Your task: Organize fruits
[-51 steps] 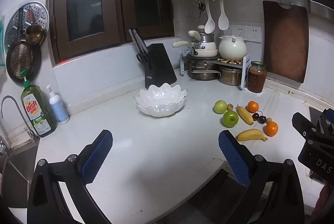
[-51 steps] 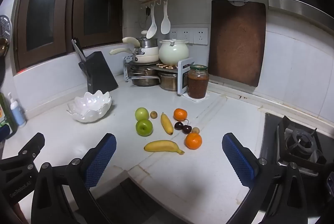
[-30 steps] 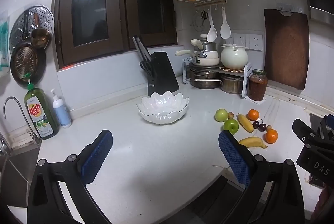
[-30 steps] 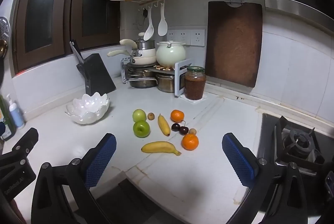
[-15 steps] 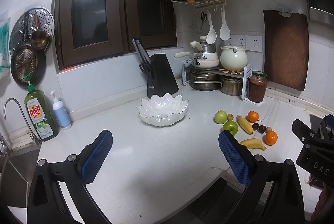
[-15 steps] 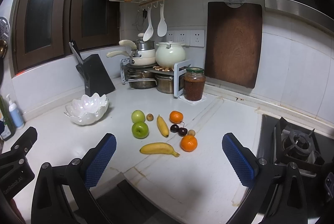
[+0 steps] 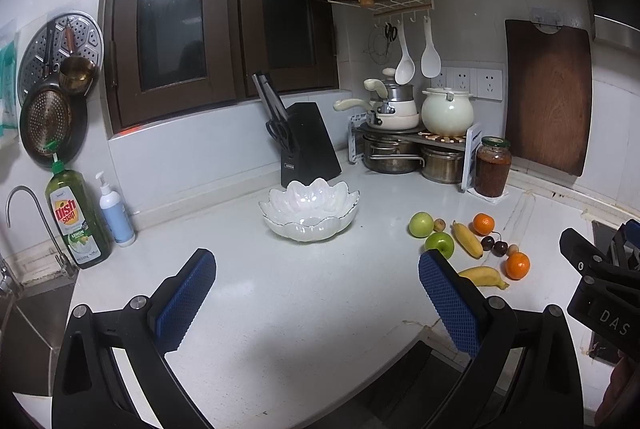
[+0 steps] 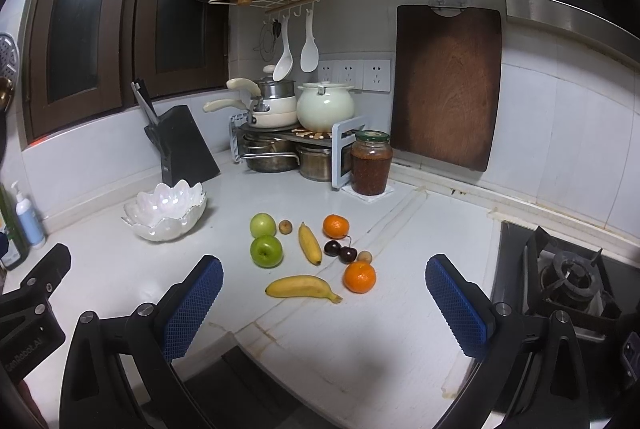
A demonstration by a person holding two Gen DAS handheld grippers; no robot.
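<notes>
Two views, taken in turn. From the left wrist, the left tongs point(image 7: 316, 293) stand wide apart and empty above the white worktop point(image 7: 280, 309), facing the petal-edged bowl point(image 7: 309, 215), which looks empty. The fruit lies off to their right, near the right tongs' black frame. Risk here, as I judge it: the bowl is light and scalloped, so a nudge on its rim could slide or tip it.

From the right wrist, the right tongs point(image 8: 324, 293) are likewise apart and hold nothing, aimed at the cluster: two green apples point(image 8: 266, 250), two bananas point(image 8: 303, 287), two oranges point(image 8: 359, 277), cherries point(image 8: 340, 251) and small brown fruits. Round fruit may roll when a neighbour is lifted; hard ribbed pads could bruise a banana or crush the cherries; the stove point(image 8: 568, 277) lies close on the right.
</notes>
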